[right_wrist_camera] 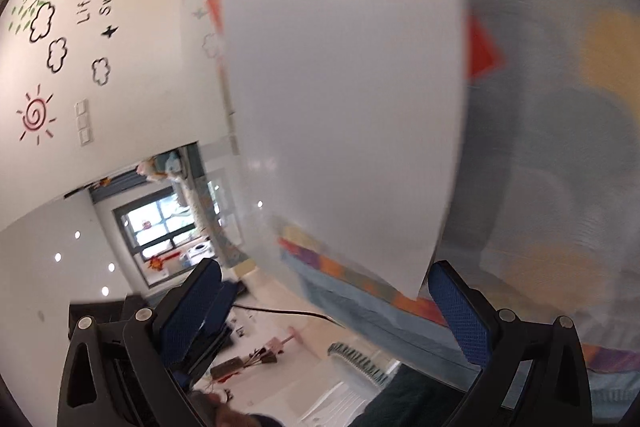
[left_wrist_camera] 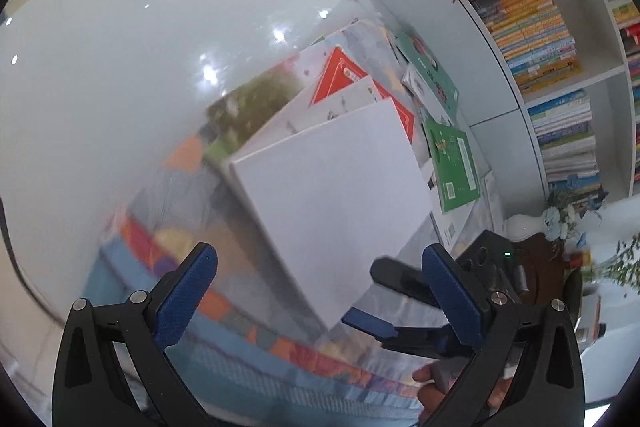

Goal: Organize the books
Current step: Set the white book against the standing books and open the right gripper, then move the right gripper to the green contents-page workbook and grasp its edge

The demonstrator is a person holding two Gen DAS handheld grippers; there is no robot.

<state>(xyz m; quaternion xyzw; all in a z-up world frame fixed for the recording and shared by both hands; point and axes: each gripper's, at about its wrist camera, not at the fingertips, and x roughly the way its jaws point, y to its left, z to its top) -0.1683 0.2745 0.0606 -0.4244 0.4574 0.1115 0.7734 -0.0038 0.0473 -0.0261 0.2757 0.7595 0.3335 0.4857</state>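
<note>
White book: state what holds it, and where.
Nothing held: the white book has a corner between the open right gripper fingers, unclamped; left gripper open.

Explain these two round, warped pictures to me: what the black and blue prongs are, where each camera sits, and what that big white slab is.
There is no robot here. A person holds a two-finger claw in each hand, and a fisheye camera on each looks forward along its fingers, which warps the pictures.

The left camera shows the left claw open and empty. Ahead lies the white book atop a messy pile, with a red book and a green book nearby and a bookshelf behind. The right claw appears there too, its fingers at the white book's corner.

The right camera shows the same white book close up, its corner between open fingers; a grip is not evident.
</note>
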